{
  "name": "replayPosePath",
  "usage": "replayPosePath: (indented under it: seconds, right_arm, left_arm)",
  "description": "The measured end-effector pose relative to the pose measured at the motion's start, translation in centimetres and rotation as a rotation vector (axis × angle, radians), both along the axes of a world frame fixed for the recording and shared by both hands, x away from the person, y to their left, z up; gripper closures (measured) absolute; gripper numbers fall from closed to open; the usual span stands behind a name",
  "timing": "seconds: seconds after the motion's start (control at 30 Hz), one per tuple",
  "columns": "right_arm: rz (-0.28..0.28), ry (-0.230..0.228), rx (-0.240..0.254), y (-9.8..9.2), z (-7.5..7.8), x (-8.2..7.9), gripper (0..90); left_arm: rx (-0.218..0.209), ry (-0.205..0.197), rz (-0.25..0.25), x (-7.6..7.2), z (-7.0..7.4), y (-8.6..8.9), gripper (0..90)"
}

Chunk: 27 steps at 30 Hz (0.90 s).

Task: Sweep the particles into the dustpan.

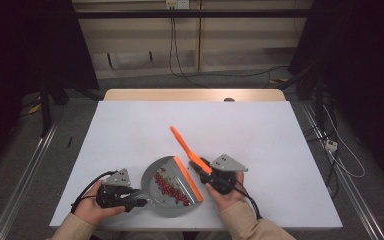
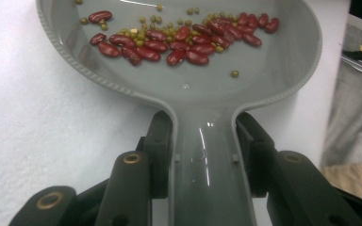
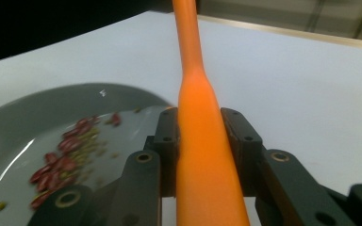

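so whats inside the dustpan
Red beans and small green beans lie loose in the grey dustpan. In the high view the orange brush stands at its mouth, hiding anything beneath it.

- Grey plastic dustpan (image 1: 156, 197), lower centre, with an orange lip
- Dark red kidney beans (image 2: 179, 40) mixed with small olive-green beans (image 2: 234, 73)
- Bright orange plastic brush handle (image 1: 182, 142)
- White table (image 1: 130, 130)
- Black jaws

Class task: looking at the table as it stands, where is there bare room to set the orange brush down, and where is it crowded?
Bare white table lies beyond the grey dustpan to the far wooden edge, and along the right side past the right gripper. The near middle is crowded: left gripper, dustpan of beans, orange brush.
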State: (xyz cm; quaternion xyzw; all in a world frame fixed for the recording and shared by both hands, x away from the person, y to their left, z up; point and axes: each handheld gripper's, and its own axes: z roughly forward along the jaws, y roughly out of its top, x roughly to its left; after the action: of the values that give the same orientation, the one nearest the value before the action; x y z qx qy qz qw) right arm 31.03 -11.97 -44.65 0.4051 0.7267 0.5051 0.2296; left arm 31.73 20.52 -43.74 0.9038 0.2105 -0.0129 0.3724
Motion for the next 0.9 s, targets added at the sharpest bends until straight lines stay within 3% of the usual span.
replayPosePath:
  seconds: [0.1, 0.23, 0.3, 0.43, 0.67, 0.9]
  right_arm:
    - [0.052, 0.013, 0.009, 1.7, -0.1, -0.5, 69.3]
    - [0.062, 0.017, 0.141, 1.9, 0.7, -0.2, 70.0]
    - [0.044, -0.019, 0.119, 1.8, 1.4, -0.1, 69.9]
    - [0.017, -0.037, 0.151, 0.6, 2.0, 0.4, 69.9]
    - [-0.053, -0.06, 0.153, -1.9, 2.3, 0.8, 69.9]
    - [-0.099, -0.069, 0.146, -3.9, 2.4, 1.1, 69.9]
  left_arm:
    - [-0.004, 0.017, -0.004, -0.1, -0.1, 0.1, 63.4]
    - [-0.003, 0.007, 0.005, 0.0, -0.3, 0.2, 63.3]
    - [-0.006, 0.003, 0.009, 0.1, -0.4, 0.3, 63.4]
    - [-0.022, -0.001, 0.009, 0.2, -0.6, 0.5, 63.3]
    - [-0.04, -0.063, 0.066, 0.4, -0.6, 0.6, 63.5]
    - [-0.112, -0.089, 0.128, 0.9, -0.4, 1.4, 63.5]
